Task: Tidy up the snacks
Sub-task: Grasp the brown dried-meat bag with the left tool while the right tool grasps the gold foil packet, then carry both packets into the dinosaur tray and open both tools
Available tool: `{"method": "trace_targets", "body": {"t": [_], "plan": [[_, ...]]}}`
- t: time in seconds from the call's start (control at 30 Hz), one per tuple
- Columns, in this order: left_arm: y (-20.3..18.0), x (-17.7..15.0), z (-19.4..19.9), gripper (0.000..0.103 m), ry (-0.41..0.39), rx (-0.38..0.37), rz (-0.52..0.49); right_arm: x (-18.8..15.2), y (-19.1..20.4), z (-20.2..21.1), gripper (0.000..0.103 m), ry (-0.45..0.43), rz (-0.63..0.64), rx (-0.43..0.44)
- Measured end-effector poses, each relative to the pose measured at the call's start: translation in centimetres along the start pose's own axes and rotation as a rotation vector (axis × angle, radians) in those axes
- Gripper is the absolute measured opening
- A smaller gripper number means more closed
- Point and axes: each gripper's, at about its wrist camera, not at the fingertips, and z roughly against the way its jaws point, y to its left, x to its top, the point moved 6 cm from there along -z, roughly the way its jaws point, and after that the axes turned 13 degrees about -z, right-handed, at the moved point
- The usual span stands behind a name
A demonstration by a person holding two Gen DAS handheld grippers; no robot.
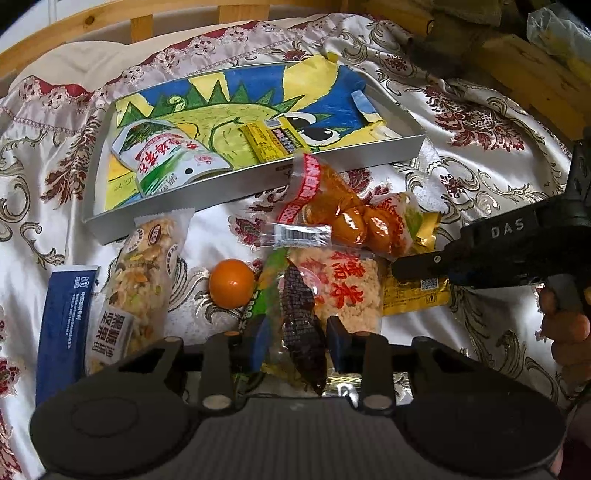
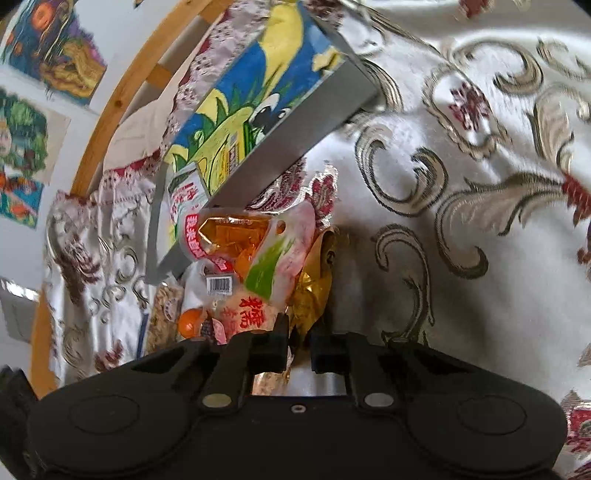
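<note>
– Up front, left gripper point(image 1: 297, 343): narrow, pads pressed on either side of clear packet w/ dark fruit point(image 1: 303, 325), tilted down over the snack pile

– Right gripper point(image 2: 298, 347)?

– Nearly closed, nipping edge of gold foil packet point(image 2: 314, 288) btw its fingers. In left-wrist view, coming in from right edge, w/ person's hand point(image 1: 565, 325) on the handle

– Snacks, where?

– Mostly heaped on brocade cloth point(image 1: 480, 166), just in front of silver-walled tray point(image 1: 255, 184). Rice cake packet w/ red characters point(image 1: 347, 288) in the middle, under the clear packet. Bag of orange-brown pieces w/ red band point(image 1: 332, 210) on top of the heap, leaning up against tray wall. Small orange fruit point(image 1: 232, 283) just left of the heap, touching cloth. Nut bar point(image 1: 144, 273) further left, lengthwise, near end beside left gripper body. Blue box point(image 1: 64, 325) beside nut bar, at far left

– Inside tray?

– Only two: white-green packet point(image 1: 166, 158) at left end, yellow bar point(image 1: 266, 142) near middle, well apart. Both flat on dinosaur drawing lining the bottom

– Surroundings?

– Wooden frame point(image 1: 110, 14) curving behind cloth. Right-wrist view blurred toward tray; colourful pictures point(image 2: 55, 55) on wall beyond, detail unclear
</note>
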Motion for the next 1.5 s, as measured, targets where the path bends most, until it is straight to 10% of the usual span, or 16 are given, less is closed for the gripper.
{"method": "trace_targets", "body": {"t": [0.47, 0.93, 1.5], "plan": [[-0.7, 0.4, 2.8, 0.036, -0.077, -0.037, 0.075, -1.3, 1.6, 5.2, 0.0, -0.173, 0.14, 0.015], [3.7, 5.0, 6.9, 0.036, -0.396, 0.102, 0.263, 0.7, 7.2, 7.7, 0.0, -0.449, 0.372, 0.187], [12.2, 9.3, -0.7, 0.036, -0.456, 0.238, 0.396, 7.6, 10.0, -2.3, 0.001, -0.471, 0.439, 0.114]]}}
